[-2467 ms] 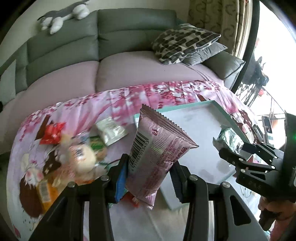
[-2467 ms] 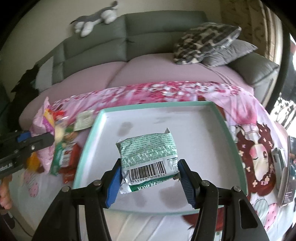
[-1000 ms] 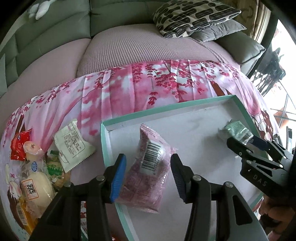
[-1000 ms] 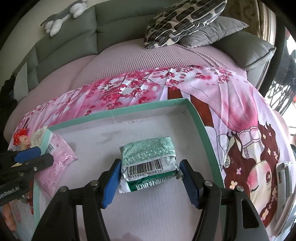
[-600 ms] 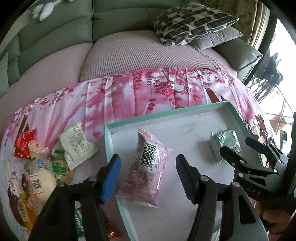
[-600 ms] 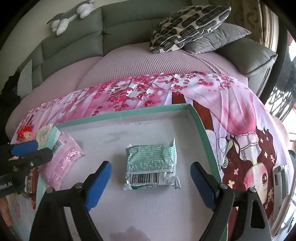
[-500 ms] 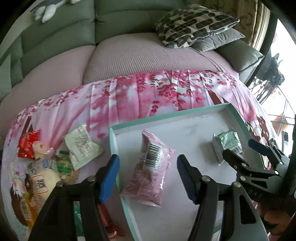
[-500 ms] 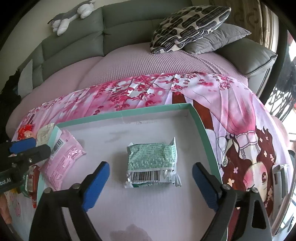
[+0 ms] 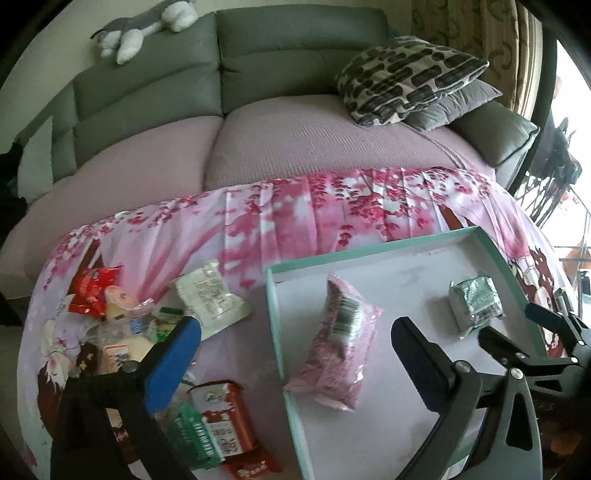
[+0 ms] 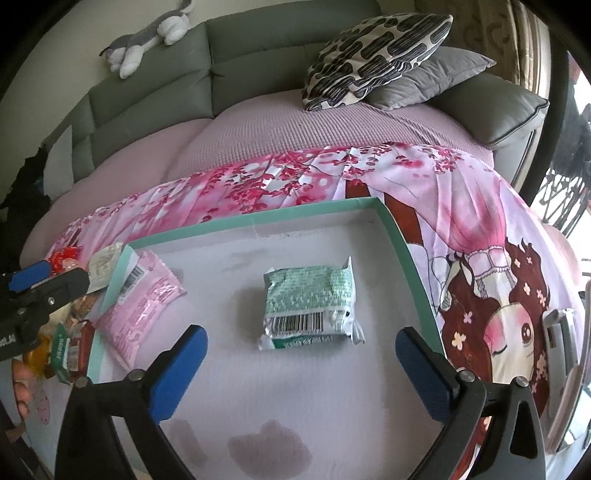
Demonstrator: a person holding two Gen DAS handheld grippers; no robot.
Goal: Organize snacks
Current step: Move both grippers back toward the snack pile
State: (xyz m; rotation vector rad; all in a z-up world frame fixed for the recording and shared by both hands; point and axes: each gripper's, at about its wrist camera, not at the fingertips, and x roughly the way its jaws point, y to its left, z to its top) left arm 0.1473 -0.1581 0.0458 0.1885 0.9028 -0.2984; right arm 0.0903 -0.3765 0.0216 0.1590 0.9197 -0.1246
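Note:
A shallow white tray with a teal rim (image 9: 275,325) (image 10: 410,254) lies on a pink floral cloth. A pink snack packet (image 9: 338,345) (image 10: 142,299) lies at the tray's left side, its end resting on the rim. A green packet (image 9: 476,304) (image 10: 310,302) lies flat in the tray. My left gripper (image 9: 295,343) is open and empty, above the tray's left edge. My right gripper (image 10: 301,350) is open and empty, just behind the green packet. A pile of loose snacks (image 9: 122,332) lies left of the tray.
A white packet (image 9: 210,299) and a red-and-white packet (image 9: 221,421) lie on the cloth beside the tray. A grey sofa with patterned cushions (image 9: 410,77) and a plush toy (image 9: 140,26) stands behind. A phone (image 10: 561,332) lies at the cloth's right edge.
Both grippers opened and let go of their packets in the tray. Both have since pulled back; the left one has also shifted left towards the loose snacks.

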